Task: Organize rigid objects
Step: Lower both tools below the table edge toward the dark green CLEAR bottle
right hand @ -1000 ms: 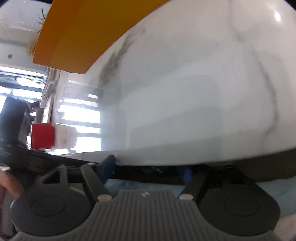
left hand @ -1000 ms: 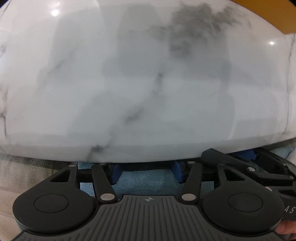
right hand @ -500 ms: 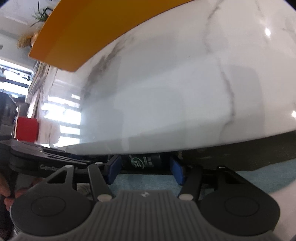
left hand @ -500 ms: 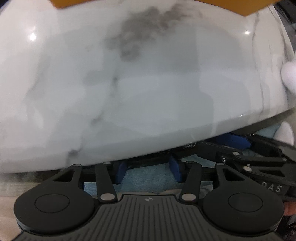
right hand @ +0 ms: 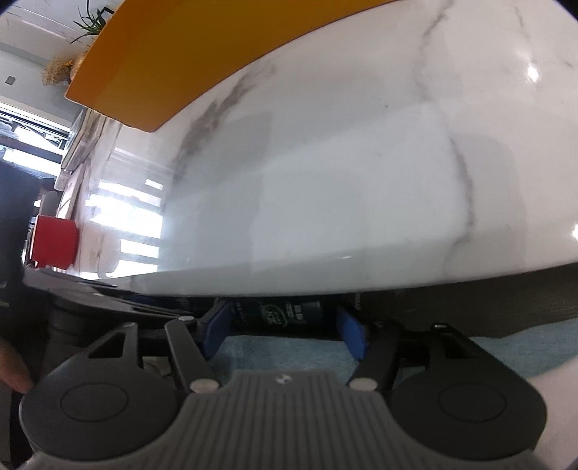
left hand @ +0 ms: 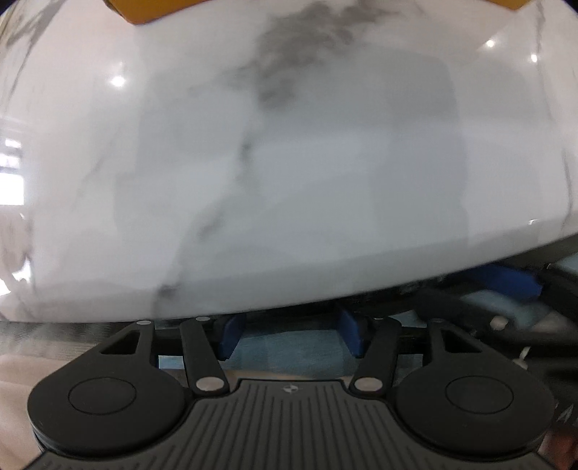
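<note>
You're holding both tools low at the near edge of the marble desk [right hand: 361, 162]. The right tool [right hand: 283, 330] is bracketing a dark labelled container [right hand: 278, 314], contact unclear; the left tool [left hand: 289, 338] is gaping, empty. You're barely getting started.

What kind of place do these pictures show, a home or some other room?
Probably a home or lounge, though little shows. A glossy white marble table fills both views, an orange panel lies on its far side, and a potted plant and a bright slatted window are beyond.
</note>
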